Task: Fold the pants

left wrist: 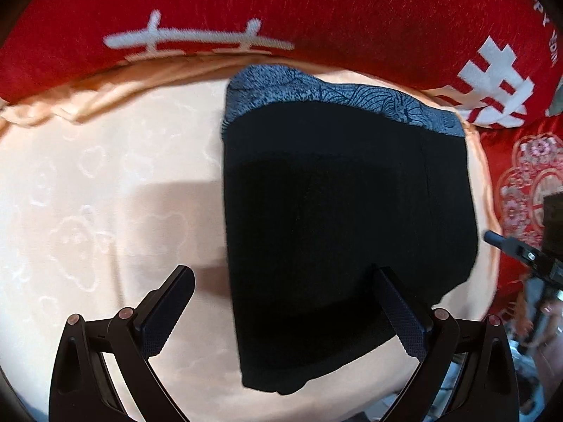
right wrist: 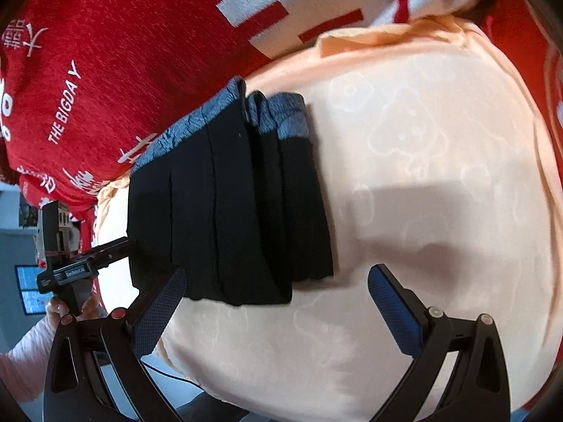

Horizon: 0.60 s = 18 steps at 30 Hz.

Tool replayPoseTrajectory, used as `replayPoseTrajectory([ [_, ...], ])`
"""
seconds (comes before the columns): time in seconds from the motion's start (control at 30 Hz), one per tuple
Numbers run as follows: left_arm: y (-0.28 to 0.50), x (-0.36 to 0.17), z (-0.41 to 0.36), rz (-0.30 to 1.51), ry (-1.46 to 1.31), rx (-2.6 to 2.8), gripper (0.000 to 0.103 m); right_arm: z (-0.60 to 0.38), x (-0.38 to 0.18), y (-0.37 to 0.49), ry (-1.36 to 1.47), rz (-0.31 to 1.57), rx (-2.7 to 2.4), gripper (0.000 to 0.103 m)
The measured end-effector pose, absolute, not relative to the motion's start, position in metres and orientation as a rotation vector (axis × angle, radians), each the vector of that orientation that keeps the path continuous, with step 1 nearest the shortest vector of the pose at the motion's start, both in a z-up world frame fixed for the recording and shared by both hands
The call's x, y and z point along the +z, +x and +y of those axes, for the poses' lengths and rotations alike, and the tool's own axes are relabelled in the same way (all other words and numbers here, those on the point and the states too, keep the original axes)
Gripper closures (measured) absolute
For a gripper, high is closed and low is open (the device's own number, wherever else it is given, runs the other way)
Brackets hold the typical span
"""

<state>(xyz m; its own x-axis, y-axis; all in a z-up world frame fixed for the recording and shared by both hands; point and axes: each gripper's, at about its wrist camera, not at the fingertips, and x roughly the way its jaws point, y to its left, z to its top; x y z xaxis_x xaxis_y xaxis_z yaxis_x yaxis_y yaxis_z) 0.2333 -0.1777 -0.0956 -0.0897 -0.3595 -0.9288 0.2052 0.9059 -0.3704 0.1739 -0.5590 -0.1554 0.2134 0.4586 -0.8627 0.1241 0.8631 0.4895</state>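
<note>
The black pants [left wrist: 334, 218] lie folded into a compact stack on the peach cloth [left wrist: 105, 183], with their grey-blue patterned waistband [left wrist: 316, 95] at the far end. My left gripper [left wrist: 281, 270] is open just above the stack's near end; its right finger [left wrist: 401, 313] hangs over the fabric and its left finger [left wrist: 169, 309] over bare cloth. In the right wrist view the pants [right wrist: 228, 211] show stacked folds, and my right gripper [right wrist: 278, 274] is open at their near corner, holding nothing. The left gripper [right wrist: 88, 263] shows at the stack's left edge, held by a hand [right wrist: 67, 311].
A red blanket with white characters [left wrist: 281, 7] lies bunched behind the cloth, and red patterned bedding [left wrist: 527, 183] lies to the right. The peach cloth [right wrist: 422, 176] stretches wide beside the pants. Its near edge [right wrist: 169, 348] drops off toward a screen [right wrist: 30, 288].
</note>
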Motion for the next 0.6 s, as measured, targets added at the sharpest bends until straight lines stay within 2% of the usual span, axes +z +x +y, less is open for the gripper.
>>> replayPoseTrajectory([
  [0.23,0.243,-0.119,-0.162,1.613,-0.202,-0.577,0.001,-0.568,-0.177,0.208,0.557,1.356,0.379,0.0],
  [0.47,0.246,-0.139,-0.166,1.585,-0.277,-0.644,0.001,-0.569,-0.215,0.23,0.744,1.371,0.531,0.0],
  [0.6,0.253,-0.141,-0.17,1.561,-0.26,-0.616,0.0,-0.553,-0.226,0.241,0.718,1.386,0.566,0.0],
])
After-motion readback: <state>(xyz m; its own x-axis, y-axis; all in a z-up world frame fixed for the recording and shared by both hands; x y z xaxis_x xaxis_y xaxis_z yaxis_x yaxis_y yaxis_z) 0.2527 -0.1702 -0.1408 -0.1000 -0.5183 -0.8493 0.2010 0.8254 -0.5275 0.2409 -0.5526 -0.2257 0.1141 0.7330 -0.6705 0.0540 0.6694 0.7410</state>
